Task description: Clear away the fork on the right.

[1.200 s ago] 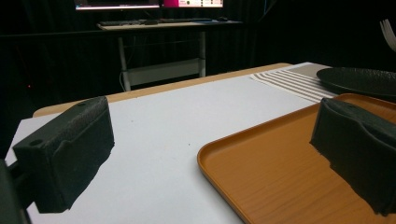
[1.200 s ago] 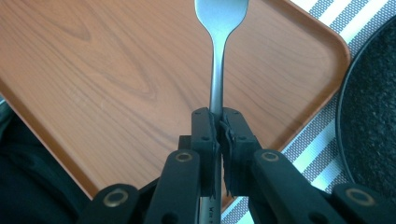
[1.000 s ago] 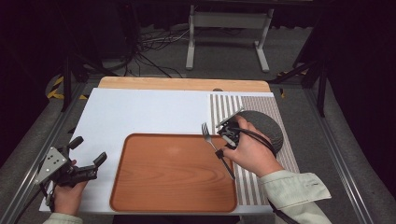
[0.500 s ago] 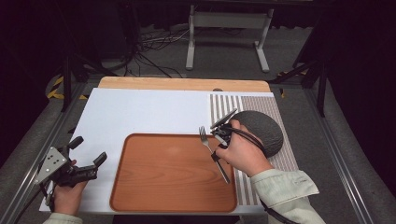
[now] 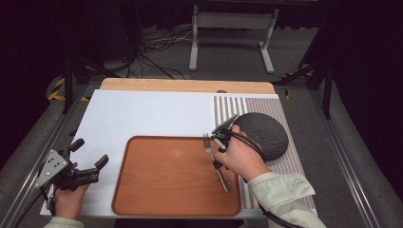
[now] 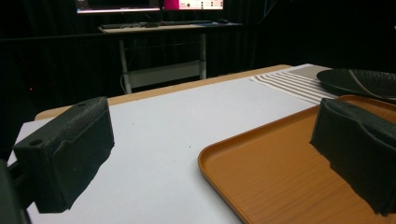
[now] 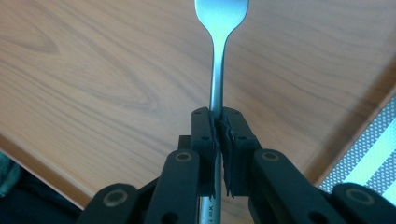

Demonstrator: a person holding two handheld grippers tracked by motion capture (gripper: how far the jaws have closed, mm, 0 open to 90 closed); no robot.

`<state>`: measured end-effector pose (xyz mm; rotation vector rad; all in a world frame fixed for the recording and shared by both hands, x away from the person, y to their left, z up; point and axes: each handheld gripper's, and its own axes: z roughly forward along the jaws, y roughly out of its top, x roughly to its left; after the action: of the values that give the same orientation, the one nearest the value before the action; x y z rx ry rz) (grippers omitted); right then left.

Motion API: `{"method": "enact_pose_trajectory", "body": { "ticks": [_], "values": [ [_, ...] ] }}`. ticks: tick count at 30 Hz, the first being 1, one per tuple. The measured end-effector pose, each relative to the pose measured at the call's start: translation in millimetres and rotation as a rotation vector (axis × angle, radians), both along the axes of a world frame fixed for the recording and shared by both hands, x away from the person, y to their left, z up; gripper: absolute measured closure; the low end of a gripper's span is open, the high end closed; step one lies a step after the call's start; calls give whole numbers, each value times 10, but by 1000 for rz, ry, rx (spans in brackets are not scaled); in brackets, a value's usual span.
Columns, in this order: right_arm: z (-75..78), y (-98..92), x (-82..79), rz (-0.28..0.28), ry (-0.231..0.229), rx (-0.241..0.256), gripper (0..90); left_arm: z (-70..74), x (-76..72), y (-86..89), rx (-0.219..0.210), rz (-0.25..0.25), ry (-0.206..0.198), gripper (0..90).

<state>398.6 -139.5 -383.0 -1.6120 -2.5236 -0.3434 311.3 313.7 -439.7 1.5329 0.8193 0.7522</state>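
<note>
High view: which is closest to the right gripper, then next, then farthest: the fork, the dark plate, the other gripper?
1. Fork: clamped in the right gripper, over the tray's right side.
2. Dark plate: just right, on the striped mat.
3. Left gripper: far left, near table corner.

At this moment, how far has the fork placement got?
Done: the right claw has picked up the fork and grips its handle. In hand: the fork is over the right side of the wooden tray, beside the dark plate. Left: setting it down and letting go. The left claw waits open, off the tray's left edge.
</note>
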Motion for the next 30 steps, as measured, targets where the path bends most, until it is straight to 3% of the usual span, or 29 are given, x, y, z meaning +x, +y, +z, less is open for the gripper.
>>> {"method": "enact_pose_trajectory", "body": {
  "ticks": [5, 12, 30],
  "values": [
    [-61, 5, 2, -42, 29, -26, 850, -1, 1, -2, 2, -3, 2, 2],
    [-148, 17, 1, -57, 73, -57, 850, -1, -2, -2, 0, 1, 0, 2],
    [-273, 7, 22, -72, 115, -90, 848, 1, -3, -1, 0, 6, -6, 2]
  ]
}}
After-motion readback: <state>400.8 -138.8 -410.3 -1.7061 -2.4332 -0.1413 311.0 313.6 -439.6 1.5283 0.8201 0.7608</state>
